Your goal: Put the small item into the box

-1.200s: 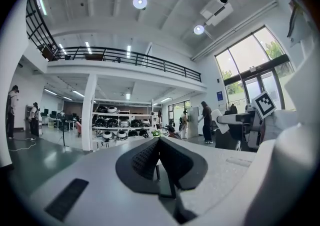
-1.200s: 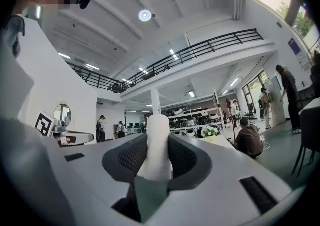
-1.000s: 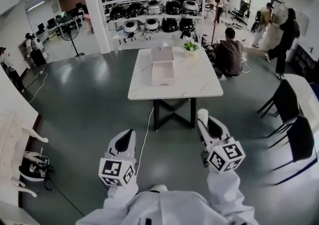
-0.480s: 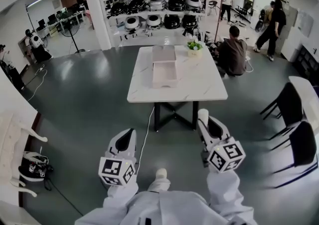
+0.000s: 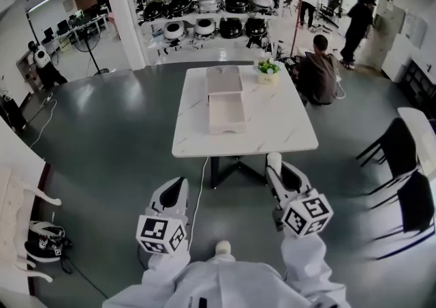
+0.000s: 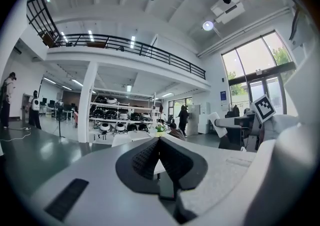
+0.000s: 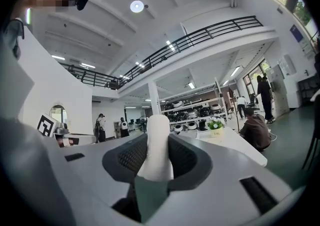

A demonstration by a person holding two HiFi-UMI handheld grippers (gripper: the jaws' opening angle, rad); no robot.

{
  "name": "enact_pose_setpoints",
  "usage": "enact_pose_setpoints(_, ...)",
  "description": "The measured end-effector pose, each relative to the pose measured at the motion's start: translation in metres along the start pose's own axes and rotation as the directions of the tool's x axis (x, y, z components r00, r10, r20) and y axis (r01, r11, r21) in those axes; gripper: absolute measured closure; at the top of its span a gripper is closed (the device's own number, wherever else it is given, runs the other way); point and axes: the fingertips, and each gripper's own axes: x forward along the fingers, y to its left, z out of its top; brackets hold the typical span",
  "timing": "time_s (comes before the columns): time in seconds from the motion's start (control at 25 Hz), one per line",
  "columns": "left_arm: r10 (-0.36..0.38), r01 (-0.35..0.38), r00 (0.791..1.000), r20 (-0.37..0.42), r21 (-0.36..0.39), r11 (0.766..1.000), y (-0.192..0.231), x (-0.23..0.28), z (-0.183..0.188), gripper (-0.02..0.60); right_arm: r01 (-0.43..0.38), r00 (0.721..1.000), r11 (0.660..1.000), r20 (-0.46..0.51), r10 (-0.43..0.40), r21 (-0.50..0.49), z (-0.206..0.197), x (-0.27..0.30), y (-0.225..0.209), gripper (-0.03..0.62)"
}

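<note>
A white marble table point(image 5: 279, 126) stands ahead in the head view, and on it a pale open box point(image 5: 227, 112) with its lid point(image 5: 224, 80) laid back. My right gripper point(image 5: 276, 170) is held level short of the table's near edge. It is shut on a small white cylinder point(image 7: 158, 145) that sticks out past the pads; the cylinder's tip point(image 5: 274, 159) also shows from above. My left gripper point(image 5: 176, 192) hangs at the same height to the left. Its jaws meet at the tips point(image 6: 159, 141) with nothing between them.
A small potted plant point(image 5: 267, 71) sits at the table's far right corner, and a seated person point(image 5: 317, 73) is just behind it. Black chairs point(image 5: 402, 163) stand right. A cable point(image 5: 201, 180) runs across the floor under the table. Shelves point(image 5: 204, 10) and a pillar point(image 5: 122, 20) stand behind.
The table and box have come nearer and lower in the head view. Both grippers keep their places in that view. People at the back right have walked on.
</note>
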Motion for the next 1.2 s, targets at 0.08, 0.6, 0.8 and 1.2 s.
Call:
enact_pose_setpoints(0.08,-0.009,0.009,1.000,-0.001,-0.002,1.000,0.011,0.014,0.001,0.583,0.005,1.000,1.000,-0.001,-0.005,0.003,0.000,0.016,-0.004,0.477)
enact_pose_setpoints(0.6,-0.066,0.065,0.998,-0.014,-0.034,0.997,0.053,0.083,-0.008,0.583,0.049,0.998,0.999,-0.027,-0.048,0.017,-0.011,0.083,-0.030,0.477)
enact_pose_setpoints(0.8,-0.061,0.060,0.998,-0.021,-0.047,0.997,0.065,0.100,-0.013,0.583,0.048,0.998,0.999,-0.039,-0.047,0.016,-0.013,0.105,-0.039,0.477)
enact_pose_setpoints(1.2,-0.030,0.026,0.998,-0.051,-0.073,0.997,0.091,0.149,-0.026,0.583,0.017,0.998,0.999,-0.063,-0.014,0.035,-0.021,0.165,-0.070,0.477)
